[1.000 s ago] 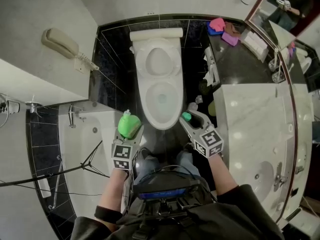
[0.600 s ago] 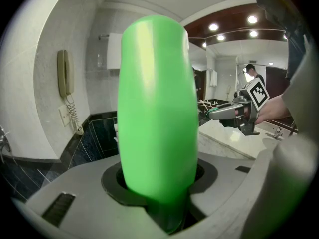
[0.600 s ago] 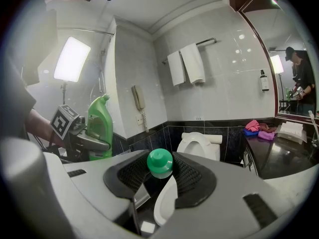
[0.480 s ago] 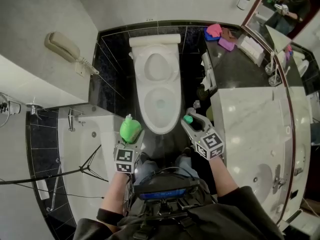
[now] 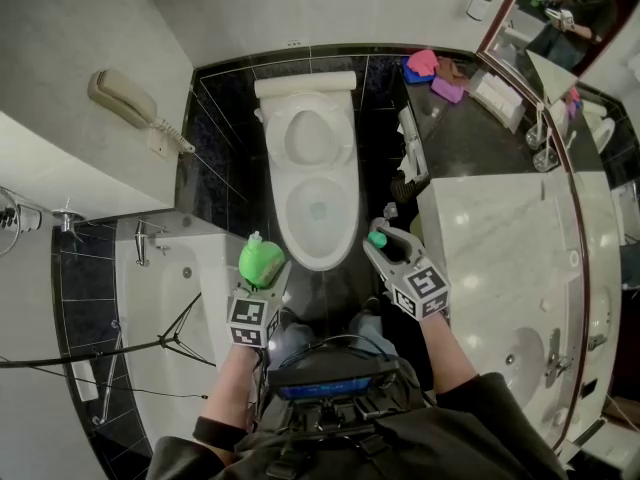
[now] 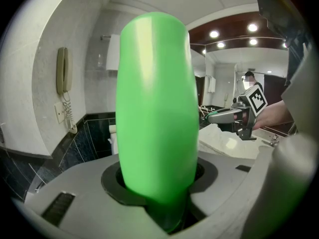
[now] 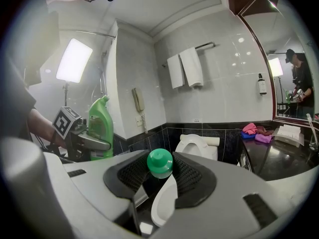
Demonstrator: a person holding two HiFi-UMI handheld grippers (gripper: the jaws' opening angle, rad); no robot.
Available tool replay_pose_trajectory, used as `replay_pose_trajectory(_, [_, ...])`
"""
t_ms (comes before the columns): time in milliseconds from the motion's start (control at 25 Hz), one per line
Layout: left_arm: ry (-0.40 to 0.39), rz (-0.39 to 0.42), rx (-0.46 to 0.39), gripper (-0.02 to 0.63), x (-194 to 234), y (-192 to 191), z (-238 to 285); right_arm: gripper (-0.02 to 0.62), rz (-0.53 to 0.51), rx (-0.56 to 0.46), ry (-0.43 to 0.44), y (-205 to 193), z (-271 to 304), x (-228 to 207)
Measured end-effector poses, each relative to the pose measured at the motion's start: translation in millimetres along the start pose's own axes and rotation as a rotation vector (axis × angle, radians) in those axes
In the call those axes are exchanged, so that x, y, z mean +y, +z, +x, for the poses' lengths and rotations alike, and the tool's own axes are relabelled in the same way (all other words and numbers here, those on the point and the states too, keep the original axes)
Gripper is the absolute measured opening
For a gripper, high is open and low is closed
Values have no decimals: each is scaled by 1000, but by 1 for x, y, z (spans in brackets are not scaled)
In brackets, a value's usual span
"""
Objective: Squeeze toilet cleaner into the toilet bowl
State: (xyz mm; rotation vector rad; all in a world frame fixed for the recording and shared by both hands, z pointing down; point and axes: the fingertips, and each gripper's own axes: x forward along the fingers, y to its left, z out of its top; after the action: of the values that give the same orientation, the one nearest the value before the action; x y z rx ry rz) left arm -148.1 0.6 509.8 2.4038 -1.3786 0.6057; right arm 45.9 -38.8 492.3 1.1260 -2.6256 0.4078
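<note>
Your left gripper (image 5: pixel 264 276) is clenched on the green toilet cleaner bottle (image 6: pixel 154 113), which stands upright at 7 o'clock of the toilet bowl (image 5: pixel 318 261), just off its rim. Your right gripper (image 5: pixel 385 244) pinches the green cap (image 7: pixel 160 163) at 5 o'clock of the bowl. The bowl lies at your 12 o'clock with its lid raised. The wall telephone (image 5: pixel 120 98) is at 10 o'clock.

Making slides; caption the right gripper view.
Right claw grips green cap; left claw holds cleaner bottle; toilet ahead.
</note>
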Motion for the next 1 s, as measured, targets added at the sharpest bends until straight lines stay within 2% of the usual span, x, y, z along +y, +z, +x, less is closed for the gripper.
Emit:
replay_pose_trajectory(280, [-48, 26, -22, 195, -6, 3, -1, 150, -27, -37, 98, 32, 8, 24])
replay_pose_trajectory(400, [-85, 35, -38, 196, -7, 4, -2, 150, -36, -102, 180, 54, 13, 38])
replay_pose_trajectory(760, [-293, 102, -81, 196, -32, 23, -14, 150, -45, -310, 617, 147, 7, 112])
replay_pose_trajectory(880, [-378, 127, -89, 196, -43, 28, -20, 150, -45, -342, 753, 171, 0, 139])
replay_pose_trajectory(1000, [-426, 145, -100, 196, -47, 31, -23, 150, -28, -370, 852, 189, -5, 158])
